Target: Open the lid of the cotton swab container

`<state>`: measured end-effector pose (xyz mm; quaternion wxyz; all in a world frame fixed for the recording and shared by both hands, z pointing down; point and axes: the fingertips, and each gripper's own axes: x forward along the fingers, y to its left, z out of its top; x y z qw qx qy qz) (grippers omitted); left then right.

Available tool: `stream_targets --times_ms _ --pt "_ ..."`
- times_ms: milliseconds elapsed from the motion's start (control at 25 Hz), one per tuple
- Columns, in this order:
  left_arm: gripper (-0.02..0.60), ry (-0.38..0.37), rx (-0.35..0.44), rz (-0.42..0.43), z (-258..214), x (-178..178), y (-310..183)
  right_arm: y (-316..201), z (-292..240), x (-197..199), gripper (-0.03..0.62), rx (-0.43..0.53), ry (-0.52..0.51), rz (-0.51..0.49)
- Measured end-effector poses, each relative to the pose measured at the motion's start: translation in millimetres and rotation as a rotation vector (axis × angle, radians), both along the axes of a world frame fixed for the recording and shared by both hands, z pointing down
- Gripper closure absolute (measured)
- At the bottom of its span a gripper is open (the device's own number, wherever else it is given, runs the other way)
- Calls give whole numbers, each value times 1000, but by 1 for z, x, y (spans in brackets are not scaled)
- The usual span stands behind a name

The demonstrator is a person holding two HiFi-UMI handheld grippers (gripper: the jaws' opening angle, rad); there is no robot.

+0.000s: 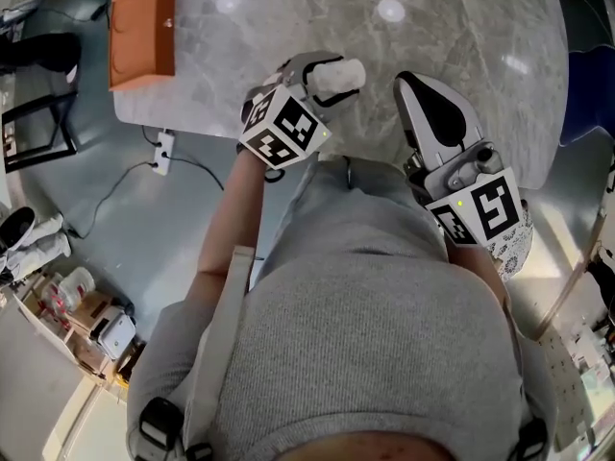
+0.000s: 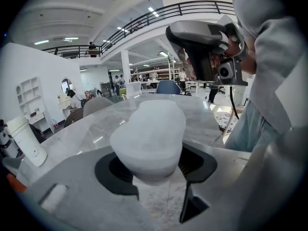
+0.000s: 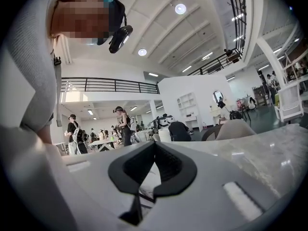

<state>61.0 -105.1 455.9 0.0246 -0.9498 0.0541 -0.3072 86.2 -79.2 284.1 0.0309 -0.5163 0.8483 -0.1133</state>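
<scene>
A frosted white cotton swab container (image 2: 151, 136) sits between the black pads of my left gripper (image 2: 154, 167), which is shut on it and holds it above the marble table (image 2: 96, 129). Its lid looks closed. In the head view the container (image 1: 341, 75) pokes out of the left gripper (image 1: 322, 77) over the table's near edge. My right gripper (image 1: 419, 86) is to its right, shut with nothing in it. In the right gripper view its jaws (image 3: 153, 170) meet with nothing between them. The left gripper view shows the right gripper (image 2: 204, 44) hanging above and beyond the container.
An orange box (image 1: 142, 32) lies on the far left corner of the table (image 1: 461, 36). A white bottle (image 2: 26, 141) stands at the left in the left gripper view. A power strip (image 1: 163, 152) and cable lie on the floor. A blue chair (image 1: 588, 94) is at the right.
</scene>
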Motion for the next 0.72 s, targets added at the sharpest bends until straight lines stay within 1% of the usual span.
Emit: stream_targets --times_ms 400,720 --pt "336 -17 8 26 -32 1 12 -3 -5 0 595 21 -8 -27" --pt "337 4 -2 23 -59 0 18 -5 -9 -1 594 40 -14 -49"
